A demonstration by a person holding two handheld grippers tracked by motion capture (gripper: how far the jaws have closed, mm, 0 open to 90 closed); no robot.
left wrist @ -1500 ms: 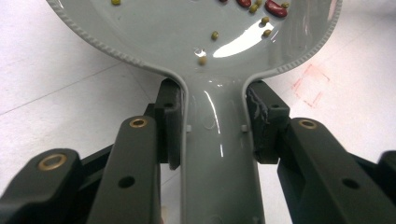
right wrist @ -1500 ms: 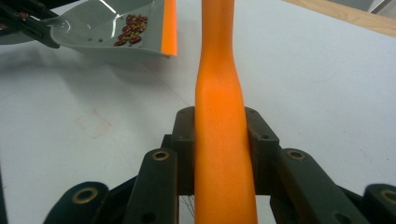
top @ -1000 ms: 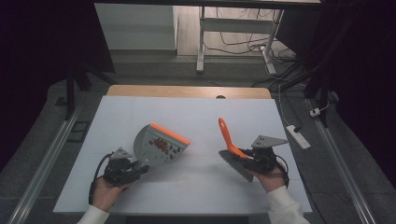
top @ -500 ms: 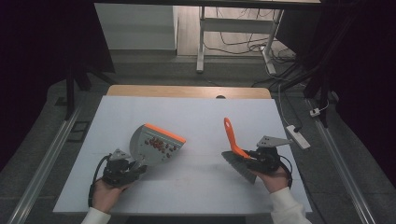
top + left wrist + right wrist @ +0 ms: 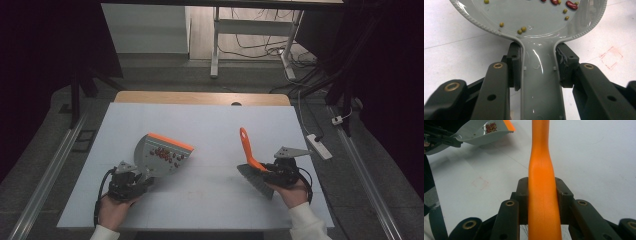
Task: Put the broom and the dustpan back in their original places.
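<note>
Here, dustpan (image 5: 162,156) handle in left jaws, orange lip far-right; brush (image 5: 248,151) handle in right jaws, pointing away.

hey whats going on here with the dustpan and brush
A person at a white table works two handheld grippers. The left gripper is clamped on the handle of a grey dustpan with an orange lip; red and green beans lie in its tray. The right gripper is clamped on the orange handle of a brush, its bristles pointing toward the person.
</note>
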